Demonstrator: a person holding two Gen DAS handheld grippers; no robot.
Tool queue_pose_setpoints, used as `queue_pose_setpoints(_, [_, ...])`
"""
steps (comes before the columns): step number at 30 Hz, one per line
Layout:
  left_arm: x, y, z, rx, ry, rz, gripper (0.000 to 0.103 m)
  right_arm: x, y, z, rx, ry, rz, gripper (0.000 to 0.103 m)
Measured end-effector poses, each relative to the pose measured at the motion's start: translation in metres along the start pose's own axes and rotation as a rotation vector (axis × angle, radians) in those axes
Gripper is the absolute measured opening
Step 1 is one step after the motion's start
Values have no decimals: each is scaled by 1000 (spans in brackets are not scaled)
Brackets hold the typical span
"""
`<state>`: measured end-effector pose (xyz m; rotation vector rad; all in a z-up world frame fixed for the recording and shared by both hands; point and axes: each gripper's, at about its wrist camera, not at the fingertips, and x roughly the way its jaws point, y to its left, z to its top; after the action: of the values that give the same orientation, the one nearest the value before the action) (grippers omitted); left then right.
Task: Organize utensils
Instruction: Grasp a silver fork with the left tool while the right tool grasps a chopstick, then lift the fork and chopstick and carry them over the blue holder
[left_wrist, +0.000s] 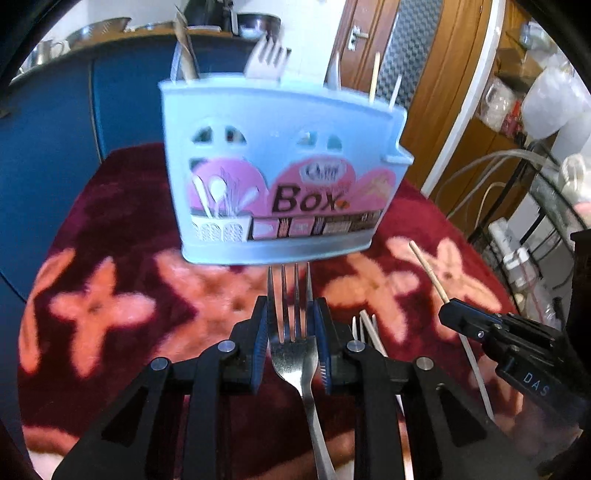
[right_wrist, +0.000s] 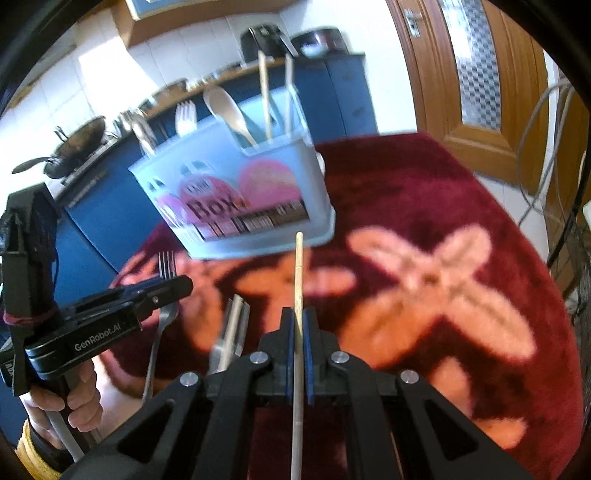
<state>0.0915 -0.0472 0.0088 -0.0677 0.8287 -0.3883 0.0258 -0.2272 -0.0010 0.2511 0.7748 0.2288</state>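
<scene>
A light blue utensil box (left_wrist: 280, 177) with a pink "Box" label stands on the red floral cloth (left_wrist: 110, 229); forks, a spoon and chopsticks stick out of it. My left gripper (left_wrist: 290, 314) is shut on a metal fork (left_wrist: 295, 332), tines pointing at the box, just in front of it. My right gripper (right_wrist: 298, 317) is shut on a wooden chopstick (right_wrist: 298, 280), its tip near the box (right_wrist: 236, 192). The left gripper also shows in the right wrist view (right_wrist: 173, 288), the right gripper in the left wrist view (left_wrist: 450, 310).
A plastic fork and a pale chopstick (left_wrist: 369, 332) lie on the cloth between the grippers. A blue counter (left_wrist: 55, 129) with metal bowls and a wok (right_wrist: 77, 144) stands behind. A wooden door (right_wrist: 472, 74) and cables (left_wrist: 498, 173) are at the right.
</scene>
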Motion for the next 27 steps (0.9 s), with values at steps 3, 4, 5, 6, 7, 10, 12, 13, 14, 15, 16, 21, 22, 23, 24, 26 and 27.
queue_pose_setpoints(3, [-17, 3, 2, -3, -46, -10, 23, -14, 10, 6, -29, -71, 15, 6])
queue_pose_setpoints(4, [-24, 3, 4, -2, -65, -12, 23, -18, 13, 7, -35, -89, 17, 6])
queue_pose_setpoints(5, [-31, 1, 6, 0, -85, -15, 23, -22, 15, 8, -41, -108, 20, 6])
queue_pose_setpoints(6, [-35, 1, 7, 1, -98, -16, 23, -26, 18, 10, -47, -131, 25, 6])
queue_pose_setpoints(7, [-41, 1, 8, 3, -117, -16, 23, -30, 19, 11, -50, -146, 29, 6])
queue_pose_setpoints(10, [-61, 2, 15, 7, -168, -16, 23, -39, 26, 15, -52, -195, 48, 6])
queue_pose_setpoints(12, [-70, 4, 19, 9, -195, -16, 23, -43, 27, 17, -53, -216, 52, 6])
queue_pose_setpoints(13, [-76, 4, 23, 10, -214, -18, 23, -45, 29, 19, -54, -225, 54, 6])
queue_pose_setpoints(14, [-80, 3, 25, 11, -225, -16, 23, -47, 30, 20, -55, -233, 53, 6])
queue_pose_setpoints(15, [-85, 4, 29, 13, -239, -13, 22, -48, 31, 21, -53, -241, 54, 6])
queue_pose_setpoints(16, [-88, 5, 32, 13, -251, -13, 22, -49, 32, 22, -50, -249, 57, 6])
queue_pose_setpoints(21, [-105, 7, 46, 9, -302, -16, 20, -51, 31, 24, -44, -264, 57, 6])
queue_pose_setpoints(22, [-108, 6, 49, 12, -308, -15, 19, -50, 31, 24, -42, -264, 57, 6])
queue_pose_setpoints(23, [-110, 6, 52, 14, -314, -13, 16, -49, 31, 24, -41, -263, 58, 6])
queue_pose_setpoints(24, [-113, 6, 56, 17, -320, -10, 11, -49, 31, 24, -40, -262, 58, 6])
queue_pose_setpoints(26, [-117, 5, 62, 22, -329, 8, 4, -48, 30, 24, -40, -262, 56, 6])
queue_pose_setpoints(27, [-119, 5, 65, 26, -332, 6, 4, -48, 29, 24, -40, -264, 57, 6])
